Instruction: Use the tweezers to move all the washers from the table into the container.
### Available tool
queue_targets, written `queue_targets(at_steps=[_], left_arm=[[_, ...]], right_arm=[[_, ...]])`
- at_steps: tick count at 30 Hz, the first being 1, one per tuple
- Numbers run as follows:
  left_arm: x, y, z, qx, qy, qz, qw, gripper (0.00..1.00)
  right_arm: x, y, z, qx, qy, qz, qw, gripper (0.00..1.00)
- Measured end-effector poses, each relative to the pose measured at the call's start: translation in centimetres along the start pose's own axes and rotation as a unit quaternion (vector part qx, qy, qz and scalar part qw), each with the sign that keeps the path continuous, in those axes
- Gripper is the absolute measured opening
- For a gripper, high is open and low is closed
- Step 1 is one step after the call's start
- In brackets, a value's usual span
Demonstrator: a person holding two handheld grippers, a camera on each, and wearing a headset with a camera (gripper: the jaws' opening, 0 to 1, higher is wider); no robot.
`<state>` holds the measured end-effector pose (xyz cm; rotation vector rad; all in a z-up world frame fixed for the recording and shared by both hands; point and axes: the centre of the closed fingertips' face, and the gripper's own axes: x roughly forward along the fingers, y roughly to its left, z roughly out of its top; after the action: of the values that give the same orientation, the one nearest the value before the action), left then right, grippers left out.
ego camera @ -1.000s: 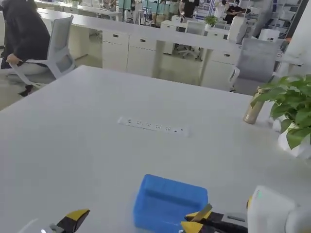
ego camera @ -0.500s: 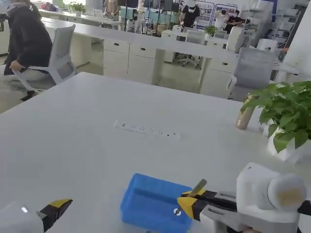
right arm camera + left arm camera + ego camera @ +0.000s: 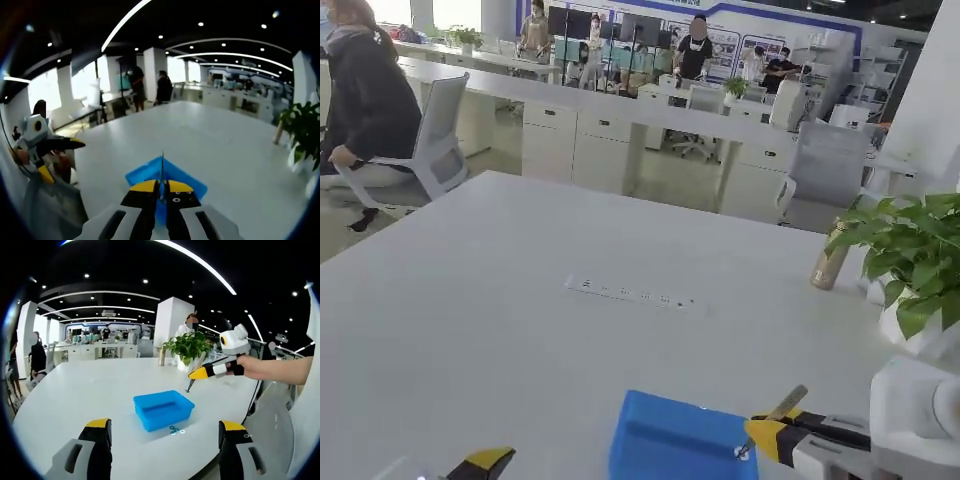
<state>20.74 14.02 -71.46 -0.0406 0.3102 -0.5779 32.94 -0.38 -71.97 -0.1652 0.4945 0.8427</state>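
Tweezers in hand, washers on the table beside the container
Right gripper point(image 3: 161, 187) is clamped on one pair of tweezers point(image 3: 162, 166), which run forward along the jaws with the tip above the one blue container point(image 3: 162, 410). About three washers point(image 3: 175, 430), too small to count surely, lie on the table point(image 3: 100, 390) just beside the container wall facing the left gripper point(image 3: 165, 450), which is nearer, spread wide and empty.

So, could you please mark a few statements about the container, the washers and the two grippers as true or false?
1. The container is blue. True.
2. The left gripper is shut on the tweezers. False: it is open; the right gripper holds the tweezers.
3. Washers lie on the table beside the container. True.
4. The potted plant stands inside the container. False: it stands on the table, apart from it.
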Motion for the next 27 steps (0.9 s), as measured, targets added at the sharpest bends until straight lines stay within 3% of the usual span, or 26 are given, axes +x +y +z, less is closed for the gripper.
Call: queue_targets(at_steps=[6,10,13,17,27], left_arm=[[-0.7,-0.2,0.5,-0.005,-0.011,-0.006,0.9999,0.89],[-0.6,-0.3,0.3,-0.013,-0.011,-0.01,0.9998,0.88],[-0.5,-0.2,-0.2,-0.011,-0.009,-0.008,0.9999,0.88],[0.2,-0.3,-1.2,-0.016,0.0,-0.01,0.9998,0.88],[2.0,-1.0,-2.3,-0.011,0.014,-0.017,0.9997,0.86]], right_arm=[[2.3,-1.5,-1.7,0.034,0.018,-0.002,0.9993,0.03],[3.7,-2.0,-3.0,0.065,0.03,-0.009,0.9974,0.03],[4.9,-2.7,-4.4,0.05,0.057,-0.016,0.997,0.03],[6.3,-3.6,-5.3,0.084,0.055,-0.015,0.9949,0.03],[7.3,-3.6,-5.8,0.075,0.067,-0.027,0.9946,0.03]])
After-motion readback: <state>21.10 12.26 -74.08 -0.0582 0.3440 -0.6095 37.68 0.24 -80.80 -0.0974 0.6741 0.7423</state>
